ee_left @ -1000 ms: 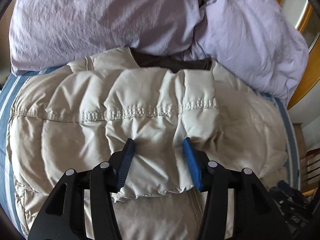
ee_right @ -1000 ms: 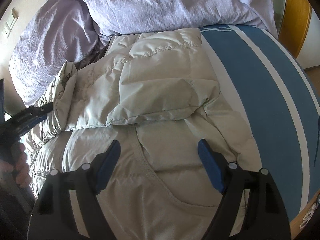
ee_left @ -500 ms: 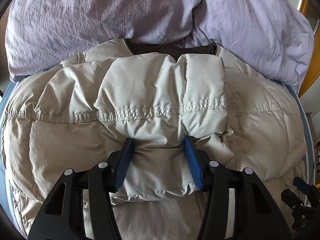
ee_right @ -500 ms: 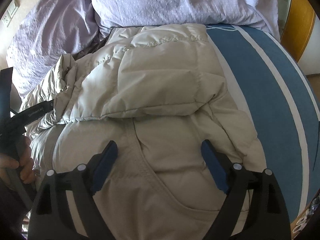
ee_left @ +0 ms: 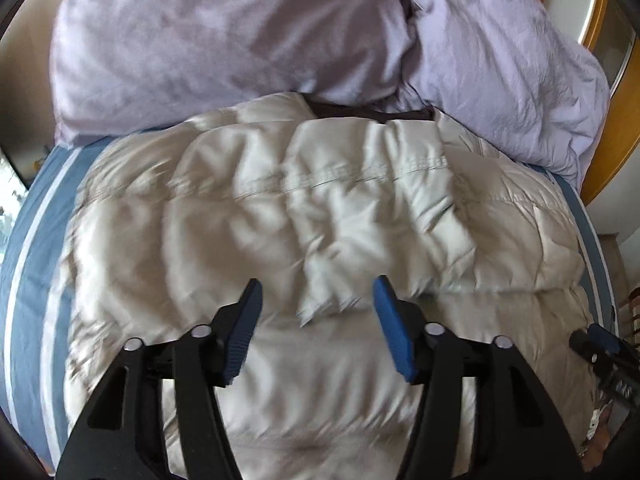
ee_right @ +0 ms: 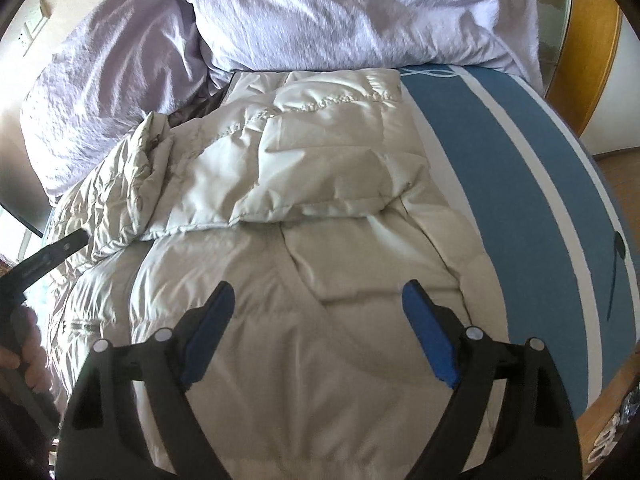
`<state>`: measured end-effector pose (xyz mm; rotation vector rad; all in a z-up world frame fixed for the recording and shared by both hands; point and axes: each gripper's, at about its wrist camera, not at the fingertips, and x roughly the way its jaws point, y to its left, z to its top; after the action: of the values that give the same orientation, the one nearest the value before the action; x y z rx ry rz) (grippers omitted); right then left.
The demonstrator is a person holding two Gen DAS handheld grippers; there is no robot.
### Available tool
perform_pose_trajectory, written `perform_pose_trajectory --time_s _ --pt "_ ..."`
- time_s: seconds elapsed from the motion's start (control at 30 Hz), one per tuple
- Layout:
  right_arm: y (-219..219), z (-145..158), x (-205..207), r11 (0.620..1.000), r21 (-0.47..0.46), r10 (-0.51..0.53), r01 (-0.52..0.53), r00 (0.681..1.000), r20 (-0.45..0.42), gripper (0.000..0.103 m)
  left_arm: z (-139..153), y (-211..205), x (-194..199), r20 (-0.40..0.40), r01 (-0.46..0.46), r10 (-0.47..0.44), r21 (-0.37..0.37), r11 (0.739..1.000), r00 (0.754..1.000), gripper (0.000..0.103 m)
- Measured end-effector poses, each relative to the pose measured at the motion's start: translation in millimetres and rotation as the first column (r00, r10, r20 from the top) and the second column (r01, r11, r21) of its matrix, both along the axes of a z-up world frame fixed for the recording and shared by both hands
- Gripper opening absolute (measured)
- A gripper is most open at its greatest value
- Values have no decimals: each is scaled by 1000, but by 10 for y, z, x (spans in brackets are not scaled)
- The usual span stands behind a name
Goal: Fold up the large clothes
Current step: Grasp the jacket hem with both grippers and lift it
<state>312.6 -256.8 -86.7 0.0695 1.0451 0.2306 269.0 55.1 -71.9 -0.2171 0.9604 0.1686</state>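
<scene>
A beige puffer jacket (ee_left: 320, 208) lies spread on the bed, with its upper part folded down over the body (ee_right: 320, 184). My left gripper (ee_left: 316, 296) hovers over the edge of that folded flap. Its jaws are opening, and the flap's edge lies between the blue pads without them pressing on it. In the right wrist view the left gripper (ee_right: 52, 256) shows at the jacket's left edge, held by a hand (ee_right: 28, 344). My right gripper (ee_right: 318, 300) stands open above the jacket's lower body with nothing gripped. The left wrist view is blurred.
Lilac pillows and a duvet (ee_right: 352, 12) are piled at the head of the bed, touching the jacket's top. The blue sheet with white stripes (ee_right: 520, 184) shows bare to the right. A wooden bed frame (ee_right: 592, 40) edges the far right.
The left gripper's pads were pinching the flap's edge; now they stand wider and off it, and the gripper has drawn back. The flap lies flatter. The right gripper has backed off a little.
</scene>
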Motion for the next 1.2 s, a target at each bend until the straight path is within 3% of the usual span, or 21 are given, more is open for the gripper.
perform_pose_trajectory --time_s 0.23,0.63,1.2 --pt "-203 -4 -373 999 -34 -18 18 1000 2 86 -2 545 -791 -6 -78 78 0 997 997 64" --pt "-937 -191 -936 987 -86 -140 137 990 -31 86 -295 1302 -1956 -51 -220 218 -33 975 975 64" --pt "-1134 -523 -1046 990 -12 -143 143 982 -123 83 -615 1428 -2302 -73 -294 285 -196 936 956 64"
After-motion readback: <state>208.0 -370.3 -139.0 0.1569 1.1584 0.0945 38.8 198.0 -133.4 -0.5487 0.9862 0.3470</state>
